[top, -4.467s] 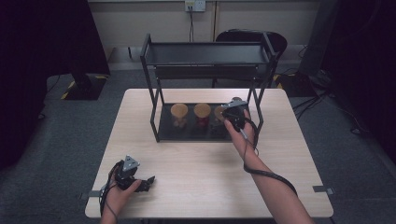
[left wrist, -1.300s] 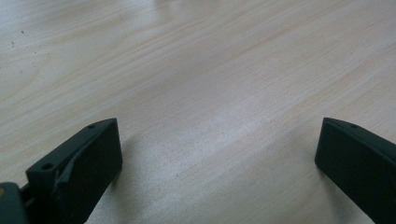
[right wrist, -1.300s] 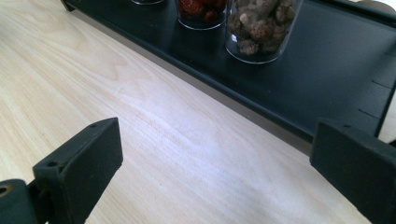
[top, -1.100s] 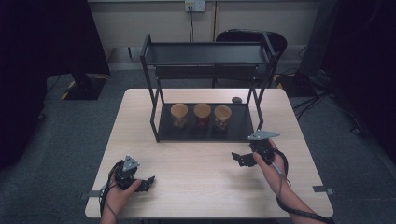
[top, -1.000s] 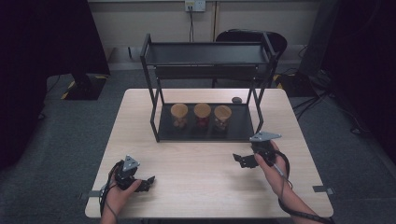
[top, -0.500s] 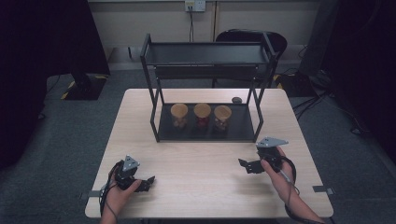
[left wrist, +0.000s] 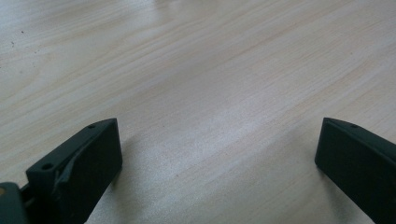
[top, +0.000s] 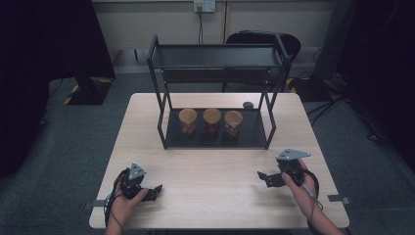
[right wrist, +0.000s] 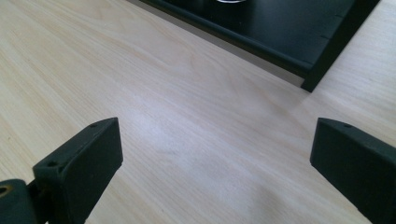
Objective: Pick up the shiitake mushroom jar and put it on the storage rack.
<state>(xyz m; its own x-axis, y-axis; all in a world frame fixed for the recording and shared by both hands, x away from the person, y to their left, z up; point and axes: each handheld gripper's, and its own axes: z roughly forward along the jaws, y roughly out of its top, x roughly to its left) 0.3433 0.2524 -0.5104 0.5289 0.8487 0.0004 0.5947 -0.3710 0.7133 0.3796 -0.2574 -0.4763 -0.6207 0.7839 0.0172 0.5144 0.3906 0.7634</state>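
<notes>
Three jars (top: 211, 121) are sitting in a row on the bottom shelf of the black rack (top: 215, 134), which is standing on the far half of the wooden table (top: 215, 205). We're seeing tan lids or rims on all three, with something pale inside the left one, something red in the middle one and something brownish in the right one, but it's too small for us to tell what the stuff actually is. The rack's top shelf is looking bare from here. A small dark object (top: 248, 104) is lying on the table just behind the rack's right side.

We're holding the left gripper (top: 155, 189) low near the front left corner of the table, jaws pointing right, spread wide apart with nothing but wood grain between them. The right gripper (top: 264, 177) is resting near the front right, jaws pointing left toward the middle, also spread wide and gripping nothing. In the right gripper view we're looking at the rack's front edge and one leg (right wrist: 337, 44) just ahead. Both grippers are sitting well apart from the jars.
</notes>
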